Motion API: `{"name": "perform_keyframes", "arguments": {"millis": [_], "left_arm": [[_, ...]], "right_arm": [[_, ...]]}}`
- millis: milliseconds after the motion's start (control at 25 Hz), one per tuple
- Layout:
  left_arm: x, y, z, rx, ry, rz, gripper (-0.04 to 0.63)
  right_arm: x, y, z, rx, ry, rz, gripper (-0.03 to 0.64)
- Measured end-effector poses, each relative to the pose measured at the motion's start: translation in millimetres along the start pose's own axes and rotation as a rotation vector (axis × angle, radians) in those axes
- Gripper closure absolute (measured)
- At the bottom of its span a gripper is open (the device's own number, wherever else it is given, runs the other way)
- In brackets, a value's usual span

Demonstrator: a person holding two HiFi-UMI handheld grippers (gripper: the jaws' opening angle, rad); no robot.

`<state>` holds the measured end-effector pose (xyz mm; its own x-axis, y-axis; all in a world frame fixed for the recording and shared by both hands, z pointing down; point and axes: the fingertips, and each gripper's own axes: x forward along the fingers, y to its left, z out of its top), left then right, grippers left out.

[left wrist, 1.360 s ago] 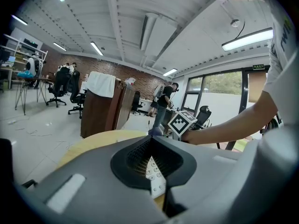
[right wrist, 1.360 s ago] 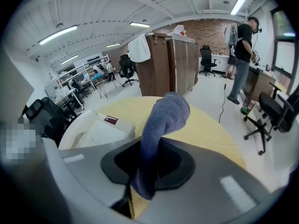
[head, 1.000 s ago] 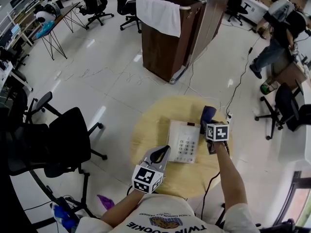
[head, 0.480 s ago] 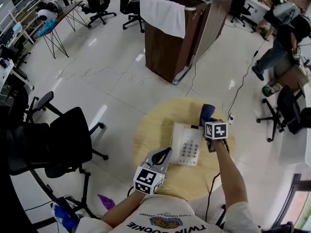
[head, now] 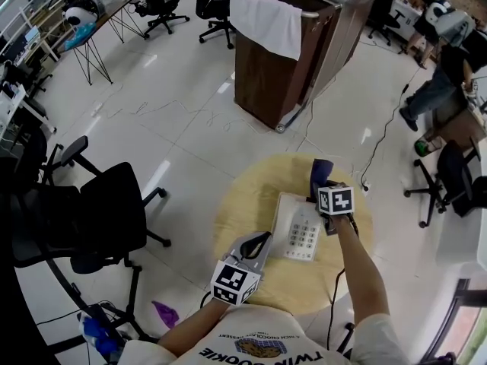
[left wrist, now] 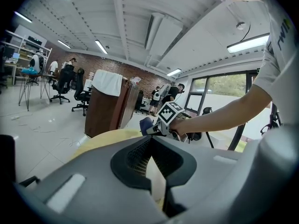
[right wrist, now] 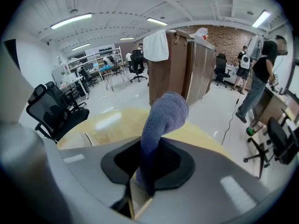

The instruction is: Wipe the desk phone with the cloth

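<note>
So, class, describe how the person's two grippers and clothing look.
The left gripper and right gripper are grey shells with black pads; each carries a white cube with black square markers. The person wears a white short-sleeved T-shirt.

Cloth (right wrist: 162, 118) dusky blue; desk phone (head: 297, 228) white (grey keys); table (head: 243, 204) pale yellow wood-grain.

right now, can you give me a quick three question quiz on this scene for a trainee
1. True or false: the left tool holds the blue-grey fabric cloth.
2. What sits on the round light wooden table? A) white push-button desk phone B) laptop C) mug
3. Which tool is nearer the phone?
Key: 1 false, the right tool grips it; 2 A; 3 right.
</note>
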<state>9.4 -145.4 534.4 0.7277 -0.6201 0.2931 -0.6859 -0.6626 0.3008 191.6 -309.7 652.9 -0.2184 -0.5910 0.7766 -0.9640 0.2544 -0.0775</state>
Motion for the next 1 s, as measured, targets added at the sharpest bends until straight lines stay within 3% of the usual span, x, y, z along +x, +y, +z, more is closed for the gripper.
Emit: {"name": "perform_keyframes", "arguments": {"millis": [360, 1000], "left_arm": [[-12, 16, -1, -0.014, -0.005, 0.030, 0.603], [-23, 33, 0, -0.035, -0.021, 0.060, 0.603]], "right_arm": [[15, 30, 15, -0.130, 0.049, 0.035, 0.549], [37, 106, 40, -0.320, 0.179, 0.202, 0.549]]}}
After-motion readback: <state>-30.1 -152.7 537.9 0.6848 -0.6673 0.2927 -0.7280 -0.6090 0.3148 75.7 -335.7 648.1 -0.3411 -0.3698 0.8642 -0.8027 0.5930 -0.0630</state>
